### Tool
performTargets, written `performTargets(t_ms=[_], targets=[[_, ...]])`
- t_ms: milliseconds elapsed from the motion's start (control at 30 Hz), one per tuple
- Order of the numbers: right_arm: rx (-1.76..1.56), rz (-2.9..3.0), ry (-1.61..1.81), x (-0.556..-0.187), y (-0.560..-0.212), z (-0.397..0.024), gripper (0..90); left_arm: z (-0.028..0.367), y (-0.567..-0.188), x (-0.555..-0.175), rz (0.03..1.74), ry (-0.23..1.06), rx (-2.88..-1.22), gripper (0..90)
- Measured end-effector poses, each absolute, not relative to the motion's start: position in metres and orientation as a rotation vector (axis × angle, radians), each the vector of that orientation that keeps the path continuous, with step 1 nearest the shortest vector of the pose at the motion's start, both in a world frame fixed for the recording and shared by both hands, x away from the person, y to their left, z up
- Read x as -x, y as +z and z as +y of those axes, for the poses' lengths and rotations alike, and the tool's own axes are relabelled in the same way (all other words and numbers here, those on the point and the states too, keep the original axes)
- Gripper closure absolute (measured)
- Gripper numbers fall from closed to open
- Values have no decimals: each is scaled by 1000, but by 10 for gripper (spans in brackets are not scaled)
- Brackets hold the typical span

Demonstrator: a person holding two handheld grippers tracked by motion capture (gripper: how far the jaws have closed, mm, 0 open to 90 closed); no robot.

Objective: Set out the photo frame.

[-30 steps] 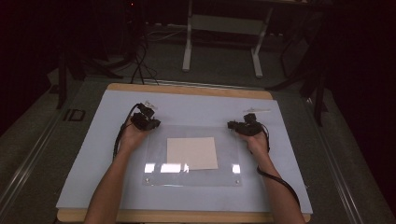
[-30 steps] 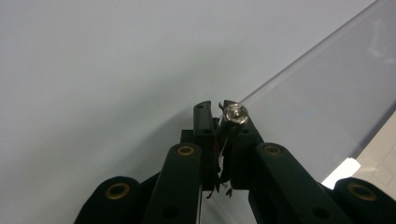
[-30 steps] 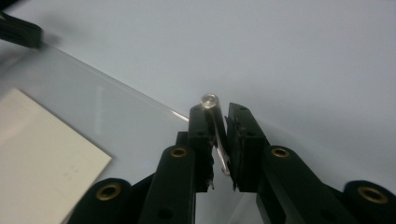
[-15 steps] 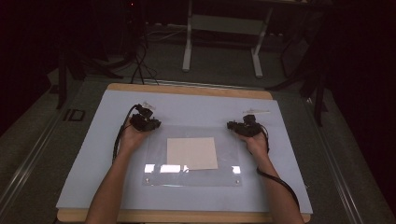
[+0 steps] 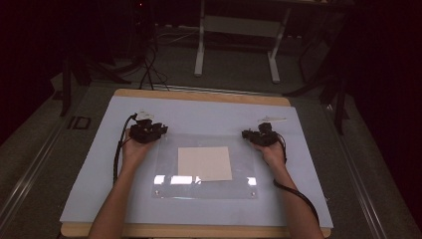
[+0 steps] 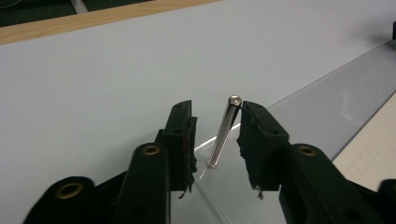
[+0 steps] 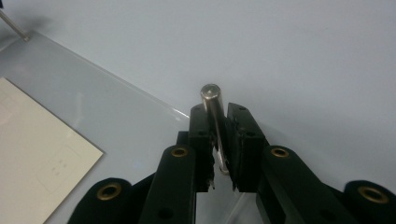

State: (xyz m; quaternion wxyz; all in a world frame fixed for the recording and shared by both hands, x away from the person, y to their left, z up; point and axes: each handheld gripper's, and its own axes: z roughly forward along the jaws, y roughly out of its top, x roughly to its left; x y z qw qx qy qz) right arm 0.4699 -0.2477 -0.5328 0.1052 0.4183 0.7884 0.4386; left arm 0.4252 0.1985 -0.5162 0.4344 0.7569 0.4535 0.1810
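Pins at the far corners of the clear sheet [image 5: 206, 167] on the worktop [image 5: 99, 169]. Left gripper [image 6: 215, 135]: jaws just opened, parted around left pin [image 6: 223, 130]. Right gripper [image 7: 219, 140] clamps right pin [image 7: 214, 121]. Next, probably: release right pin, withdraw both grippers straight.

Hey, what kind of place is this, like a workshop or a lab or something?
Probably a lab or test bench: a wooden table with a pale blue mat under a dark room, cables on the floor, and a metal equipment stand behind.
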Motion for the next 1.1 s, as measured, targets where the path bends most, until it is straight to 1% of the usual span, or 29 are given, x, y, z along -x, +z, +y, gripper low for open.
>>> performTargets(t_ms=[67,100,133,167,300,400,433,467,500,533,567,633,733,833,967,1100], targets=[[-1225,2325,1277,-470,-532,-247,803,200,-517,-424,1126,453,-1885,607],[-1211,2324,1249,-468,-531,-246,785,200,-517,-424,1124,460,-1885,607],[-1196,2317,1226,-467,-529,-246,746,201,-518,-423,1124,462,-1879,594],[-1179,2303,1222,-465,-527,-246,688,201,-518,-423,1126,463,-1875,587],[-1136,2255,1248,-459,-520,-250,668,202,-519,-423,1127,456,-1855,572],[-1119,2243,1233,-456,-517,-250,682,201,-520,-423,1119,452,-1853,558],[-1110,2222,1243,-454,-516,-251,757,200,-521,-424,1117,452,-1855,558],[-1111,2219,1254,-454,-515,-251,773,200,-521,-424,1117,452,-1855,564],[-1113,2222,1265,-454,-516,-251,800,198,-521,-424,1121,456,-1859,589],[-1113,2222,1265,-454,-516,-251,800,198,-521,-424,1121,456,-1859,602],[-1101,2224,1256,-453,-517,-249,832,196,-521,-423,1118,468,-1857,637],[-1104,2215,1257,-453,-518,-248,836,196,-521,-423,1116,470,-1854,680],[-1104,2208,1258,-452,-519,-247,842,196,-522,-422,1115,481,-1859,719],[-1105,2207,1261,-452,-519,-248,845,197,-524,-420,1111,505,-1851,720],[-1115,2208,1277,-452,-520,-248,844,196,-525,-418,1094,516,-1849,764],[-1119,2204,1281,-452,-520,-249,844,193,-523,-417,1084,539,-1835,772]])
